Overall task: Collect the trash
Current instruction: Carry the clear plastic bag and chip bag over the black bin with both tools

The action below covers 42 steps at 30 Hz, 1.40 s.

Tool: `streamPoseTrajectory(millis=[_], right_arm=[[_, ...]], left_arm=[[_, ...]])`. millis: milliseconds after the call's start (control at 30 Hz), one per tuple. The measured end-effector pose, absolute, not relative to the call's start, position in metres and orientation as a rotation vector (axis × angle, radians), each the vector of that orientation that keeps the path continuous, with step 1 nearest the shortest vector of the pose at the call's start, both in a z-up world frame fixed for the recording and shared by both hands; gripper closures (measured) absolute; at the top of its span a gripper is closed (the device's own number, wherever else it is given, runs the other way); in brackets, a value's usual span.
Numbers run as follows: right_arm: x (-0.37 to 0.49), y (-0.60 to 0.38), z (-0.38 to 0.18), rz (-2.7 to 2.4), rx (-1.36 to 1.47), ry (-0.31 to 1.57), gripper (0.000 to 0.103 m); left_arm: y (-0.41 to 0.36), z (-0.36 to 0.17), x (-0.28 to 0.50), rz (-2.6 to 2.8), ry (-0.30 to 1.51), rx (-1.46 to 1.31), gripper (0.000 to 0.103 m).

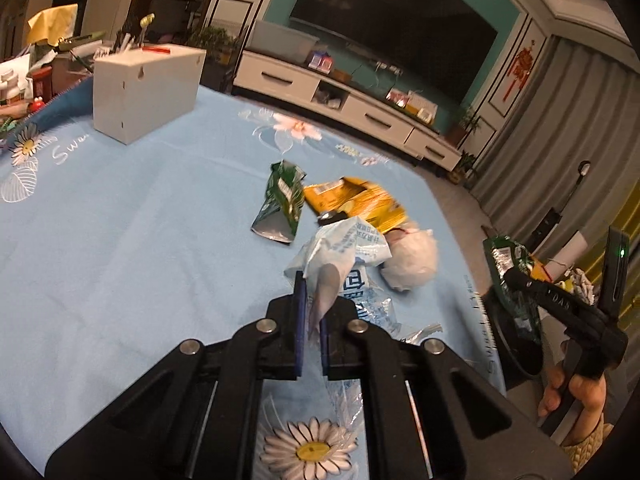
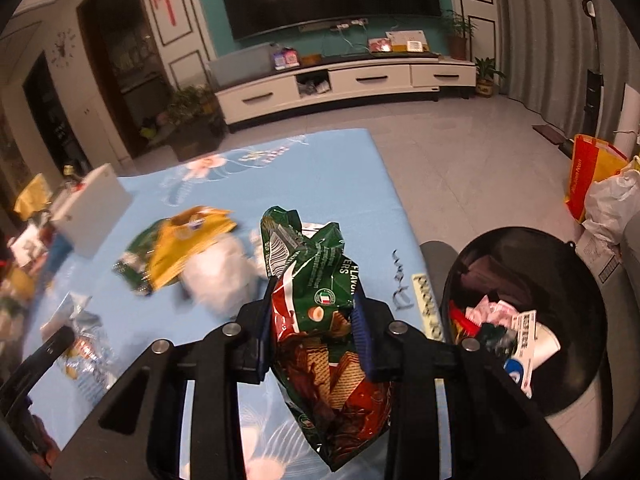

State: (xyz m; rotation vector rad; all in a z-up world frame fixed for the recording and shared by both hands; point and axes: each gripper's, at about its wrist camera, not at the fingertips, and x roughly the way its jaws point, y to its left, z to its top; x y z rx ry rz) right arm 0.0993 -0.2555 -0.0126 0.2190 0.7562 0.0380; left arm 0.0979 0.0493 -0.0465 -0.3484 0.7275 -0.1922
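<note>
The right gripper (image 2: 312,320) is clamped on a green wafer bag (image 2: 320,312). The bag stands tall between the two fingers, its top poking up past the tips and its bottom hanging down under them. The black trash bin (image 2: 560,264) sits just off the table's right edge, low and to the right of this gripper. It already has papers and wrappers inside. I think the bag must swing to the right and go over the bin's open mouth before the fingers let go. The right hand is much nearer the bin than the left one.

The left gripper (image 1: 311,312) has its fingers pressed together on a corner of a white and blue plastic wrapper (image 1: 344,252). The rest of that wrapper spreads out ahead of the tips, on the blue tablecloth (image 1: 120,240).

More trash lies farther out on the cloth: a small green packet (image 1: 282,204), a yellow bag (image 1: 356,202) touching it, and a white crumpled ball (image 1: 412,260) just beside the wrapper. A white box (image 1: 140,92) stands well apart, at the far left.
</note>
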Motion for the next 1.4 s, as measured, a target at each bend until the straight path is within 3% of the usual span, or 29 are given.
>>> streamPoseTrajectory(millis=[433,1400], right_arm=[[0.028,-0.225,0.002,0.134,0.189,0.770,0.069],[-0.017,-0.203,0.008,0.082,0.100,0.745,0.069]], left_arm=[[0.048,-0.023,0.039,-0.210,0.683,-0.329,0.096],[0.049,-0.024,-0.019,-0.280,0.608,-0.334,0.096]])
